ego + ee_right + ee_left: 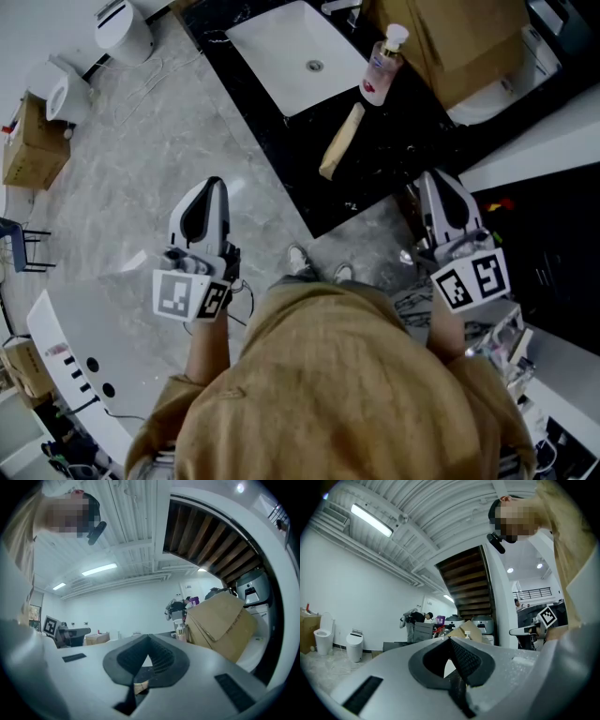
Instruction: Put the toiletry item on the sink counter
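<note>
A tan tube-shaped toiletry item (pixel 341 141) lies on the black sink counter (pixel 281 150), just right of the white basin (pixel 281 56). A pump bottle (pixel 382 66) stands upright behind it. My left gripper (pixel 214 184) hangs over the grey floor, left of the counter's near corner, shut and empty. My right gripper (pixel 433 178) is at the counter's near right edge, its jaws meeting at the tips with nothing held. In the left gripper view the gripper (pixel 450 640) points across the room. In the right gripper view the gripper (pixel 149 638) points toward the pump bottle (pixel 179 632).
A large cardboard sheet (pixel 459 37) leans at the counter's far right. A white toilet (pixel 122 33) and a cardboard box (pixel 28 141) stand on the floor at the far left. A white curved unit (pixel 75 337) is beside me at the left, white shelving (pixel 553 347) at the right.
</note>
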